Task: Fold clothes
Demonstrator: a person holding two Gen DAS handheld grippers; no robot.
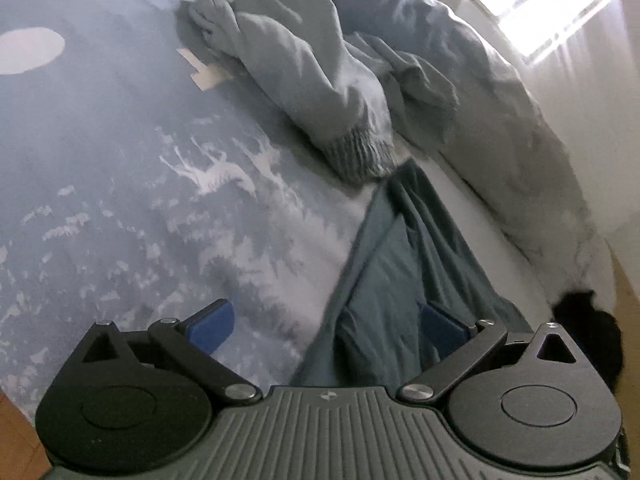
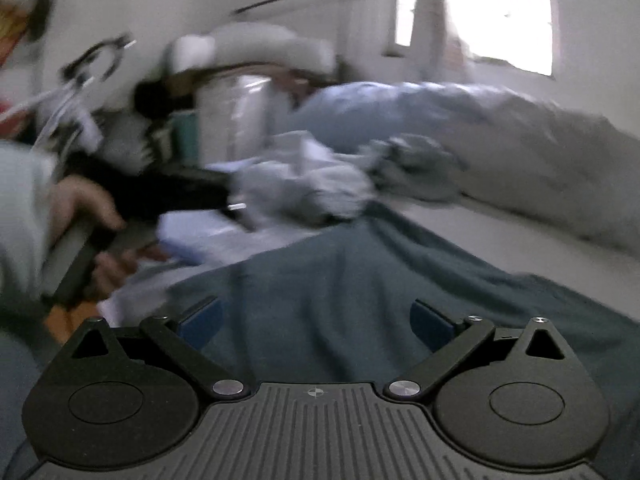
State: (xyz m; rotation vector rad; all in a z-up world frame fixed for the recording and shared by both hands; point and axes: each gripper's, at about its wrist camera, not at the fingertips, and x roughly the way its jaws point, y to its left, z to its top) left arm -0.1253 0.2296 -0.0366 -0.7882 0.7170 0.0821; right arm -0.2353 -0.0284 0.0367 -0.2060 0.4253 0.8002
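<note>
A dark teal cloth garment (image 1: 404, 264) lies on the bed's pale blue printed cover (image 1: 120, 184). Its long axis runs from the near edge away toward a crumpled grey-blue sweatshirt with a ribbed cuff (image 1: 316, 80), which lies just beyond its far end. The left tongs (image 1: 326, 326) stand wide apart over the garment's near end, gripping nothing. The right tongs (image 2: 316, 318) are equally wide above the teal cloth, empty. A hand (image 2: 84, 208) holds the left tool's handle; that view is blurred.
</note>
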